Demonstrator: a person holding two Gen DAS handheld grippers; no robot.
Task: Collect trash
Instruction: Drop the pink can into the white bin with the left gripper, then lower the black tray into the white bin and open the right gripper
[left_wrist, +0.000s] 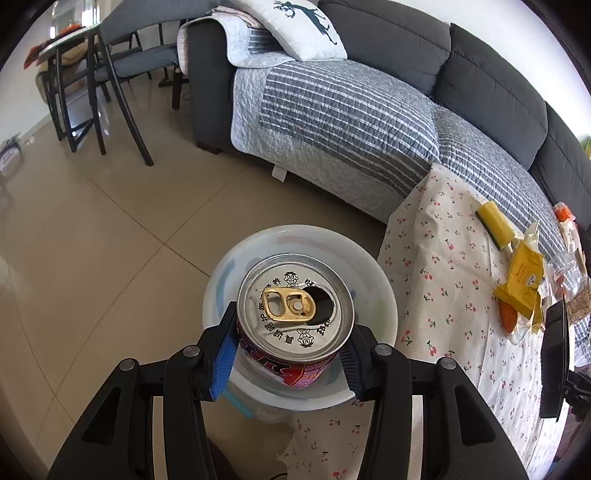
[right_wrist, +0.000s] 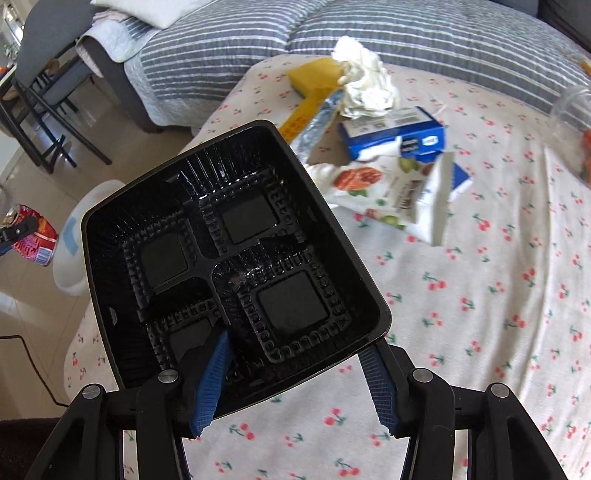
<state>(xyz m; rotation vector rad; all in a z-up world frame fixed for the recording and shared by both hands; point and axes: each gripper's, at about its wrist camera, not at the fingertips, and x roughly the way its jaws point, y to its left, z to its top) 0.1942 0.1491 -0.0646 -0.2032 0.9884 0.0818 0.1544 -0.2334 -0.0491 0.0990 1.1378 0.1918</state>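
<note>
My left gripper (left_wrist: 290, 354) has its blue pads clamped on both sides of an opened can (left_wrist: 293, 317), low centre of frame, above a white bin (left_wrist: 373, 273). My right gripper (right_wrist: 295, 384) pinches one wall of a black tray (right_wrist: 229, 258), above the cherry-print cloth (right_wrist: 480, 295).

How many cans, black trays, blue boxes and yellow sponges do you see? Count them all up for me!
Cans: 1, the can
Black trays: 1, the black tray
Blue boxes: 1, the blue box
Yellow sponges: 1, the yellow sponge
Total: 4
</note>
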